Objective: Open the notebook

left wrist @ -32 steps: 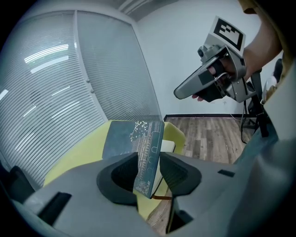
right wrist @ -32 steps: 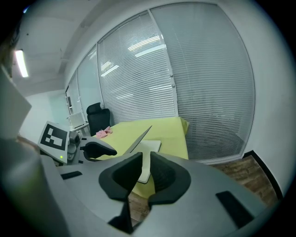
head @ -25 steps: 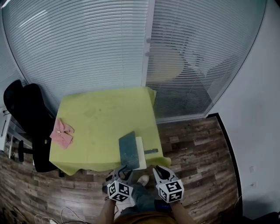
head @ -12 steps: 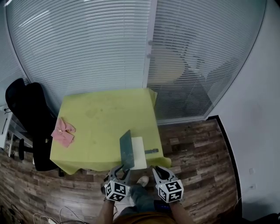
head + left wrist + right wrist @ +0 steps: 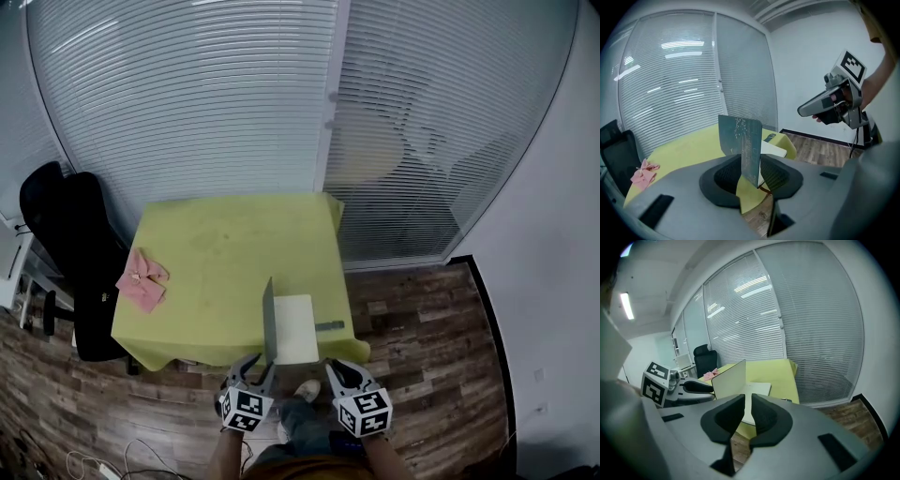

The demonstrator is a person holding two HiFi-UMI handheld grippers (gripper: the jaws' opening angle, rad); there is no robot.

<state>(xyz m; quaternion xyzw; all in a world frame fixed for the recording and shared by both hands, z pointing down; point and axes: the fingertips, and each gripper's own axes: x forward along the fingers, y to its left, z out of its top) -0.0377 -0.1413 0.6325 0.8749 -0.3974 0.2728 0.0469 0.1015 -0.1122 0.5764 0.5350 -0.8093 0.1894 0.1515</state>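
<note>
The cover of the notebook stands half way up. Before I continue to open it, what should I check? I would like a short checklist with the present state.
1. Left gripper has the cover between its jaws: ok.
2. Cover laid fully open: not ok, it stands about upright.
3. Bare table left of the cover for it to land on: ok; the pink cloth lies far off.
4. White page lies flat: ok.
5. Right gripper free, with nothing between its jaws: ok.
</note>
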